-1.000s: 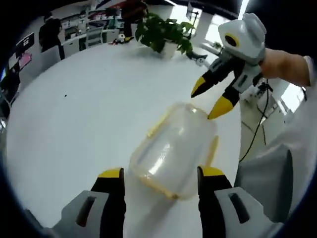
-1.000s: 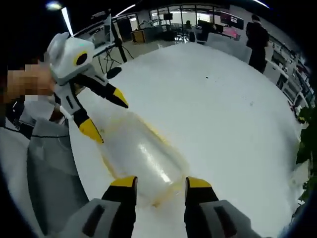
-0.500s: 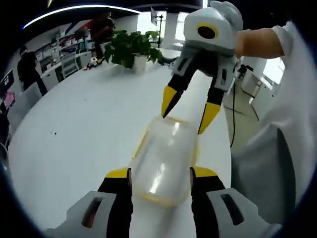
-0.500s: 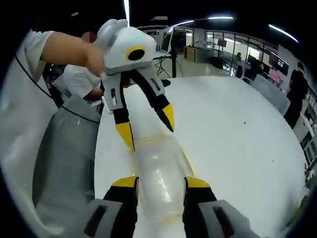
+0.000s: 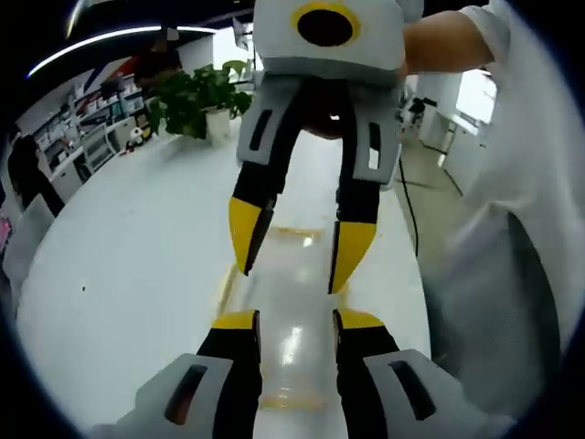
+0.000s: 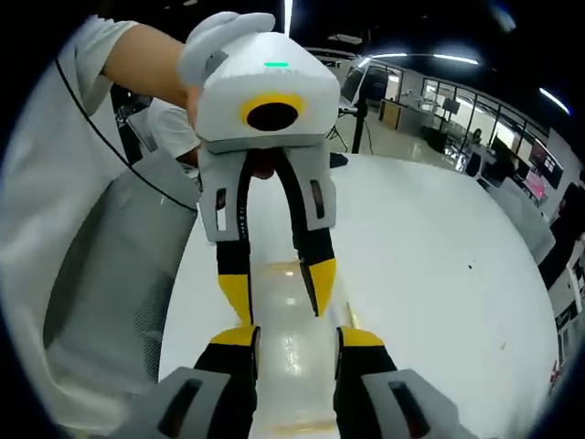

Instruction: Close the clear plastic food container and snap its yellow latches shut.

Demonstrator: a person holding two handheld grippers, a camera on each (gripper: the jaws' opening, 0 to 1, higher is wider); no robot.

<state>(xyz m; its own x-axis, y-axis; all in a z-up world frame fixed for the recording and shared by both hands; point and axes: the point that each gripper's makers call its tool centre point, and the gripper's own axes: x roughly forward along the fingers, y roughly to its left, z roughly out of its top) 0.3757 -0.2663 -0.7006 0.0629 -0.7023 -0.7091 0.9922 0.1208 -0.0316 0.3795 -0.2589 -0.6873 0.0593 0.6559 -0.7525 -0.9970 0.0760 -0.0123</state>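
The white table (image 5: 128, 247) carries everything, and the clear plastic food container (image 5: 294, 302) is the landmark: it lies on the table near the edge closest to the person, whose white sleeve and grey clothing (image 5: 512, 274) fill the side just beyond that edge. In the right gripper view the same table (image 6: 430, 265) spreads out behind the container (image 6: 291, 343), with the person's clothing (image 6: 101, 274) on the other side.

The two grippers face each other along the container. In the left gripper view the left gripper (image 5: 293, 322) has its yellow-tipped jaws part-open, one on each long side of the container's near end; whether they press on its walls I cannot tell. The right gripper (image 5: 297, 258) comes in from the far end, held by a hand, jaws likewise part-open and straddling the container from above. In the right gripper view the right gripper (image 6: 293, 338) brackets its own end of the container, and the left gripper (image 6: 276, 288) points down over the far end.

A yellow latch (image 5: 226, 288) shows along one side of the container. A potted plant (image 5: 196, 101) stands well beyond the container on the far part of the table.
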